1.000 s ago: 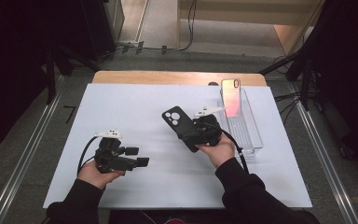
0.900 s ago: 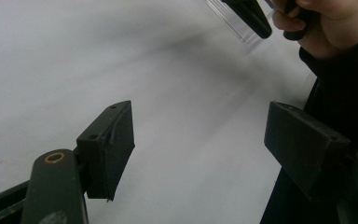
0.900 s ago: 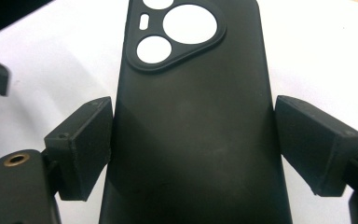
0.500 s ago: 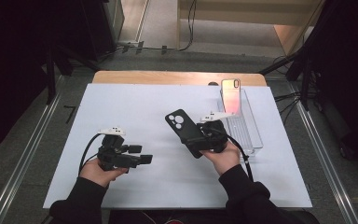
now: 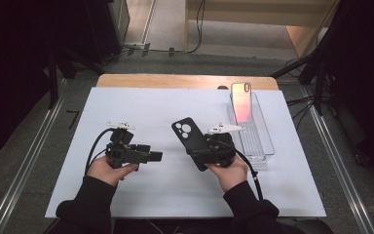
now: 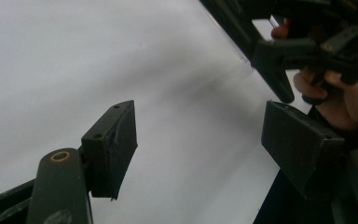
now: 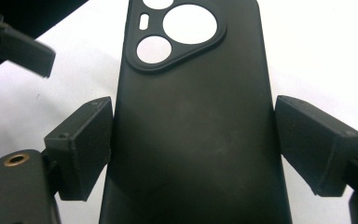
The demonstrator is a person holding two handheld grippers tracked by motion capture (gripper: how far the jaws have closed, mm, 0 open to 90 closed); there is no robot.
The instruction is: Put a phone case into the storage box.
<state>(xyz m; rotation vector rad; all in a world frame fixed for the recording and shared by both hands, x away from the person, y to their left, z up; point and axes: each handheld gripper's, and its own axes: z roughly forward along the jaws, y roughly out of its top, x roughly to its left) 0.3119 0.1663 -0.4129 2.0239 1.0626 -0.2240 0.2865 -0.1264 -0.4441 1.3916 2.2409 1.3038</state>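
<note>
Case, black and empty, sits between the jaws of your right gripper, above the desk toward its middle. It looks light, thin and flexible, with a slick back; hold it by the long side edges, below the camera cutout. In the right gripper view the left pad touches its edge, while a thin gap shows at the right pad. Your left gripper stands open with nothing in it, pointing toward the case. Near the right edge a clear tray holds a phone leaning upright.
</note>
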